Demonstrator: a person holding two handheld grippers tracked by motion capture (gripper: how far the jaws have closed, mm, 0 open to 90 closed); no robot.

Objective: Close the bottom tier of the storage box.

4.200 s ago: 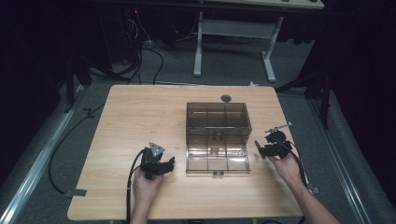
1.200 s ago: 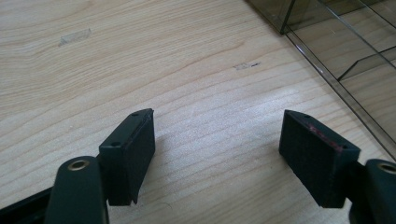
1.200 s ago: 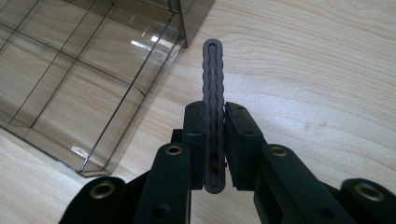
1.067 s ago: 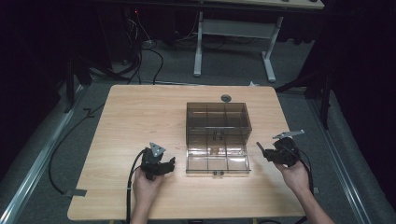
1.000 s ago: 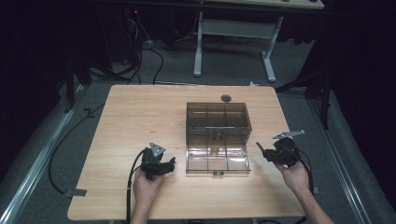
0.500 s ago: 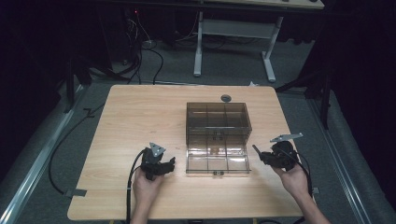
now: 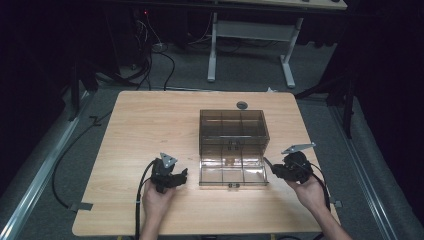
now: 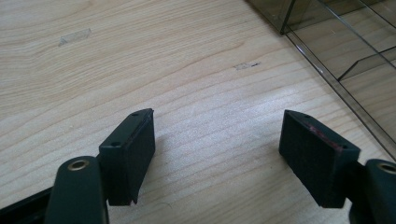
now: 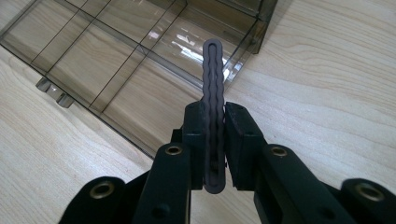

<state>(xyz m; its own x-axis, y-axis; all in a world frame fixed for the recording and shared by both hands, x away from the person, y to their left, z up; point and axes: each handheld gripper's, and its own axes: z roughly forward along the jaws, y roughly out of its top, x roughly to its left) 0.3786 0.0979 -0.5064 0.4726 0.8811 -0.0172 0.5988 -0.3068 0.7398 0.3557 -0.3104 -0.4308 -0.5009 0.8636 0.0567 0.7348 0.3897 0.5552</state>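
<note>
A smoky clear plastic compartment box [image 7: 232, 131] stands open in the middle of the wooden table [image 7: 150, 125], its lid lying flat towards the person. My right gripper [image 7: 274, 169] is at the lid's right front corner, shut on a thin dark grey wavy strip [image 9: 212, 79] held upright between its pads. The strip's tip reaches over the corner of the box [image 9: 116, 51]. My left gripper [image 7: 183, 176] rests left of the lid, open. Between its pads [image 8: 133, 144] there is only bare wood, and the box edge [image 8: 336, 79] lies to their right.
A small round grey disc [image 7: 242, 105] sits on the table behind the box. Cables trail from both grippers over the front edge. Small tape marks [image 8: 74, 36] dot the wood. White legs of another table [image 7: 212, 50] stand beyond on the grey floor.
My right gripper has shifted slightly left with the strip, nearer the box lid's corner. The left gripper has stayed in place.
</note>
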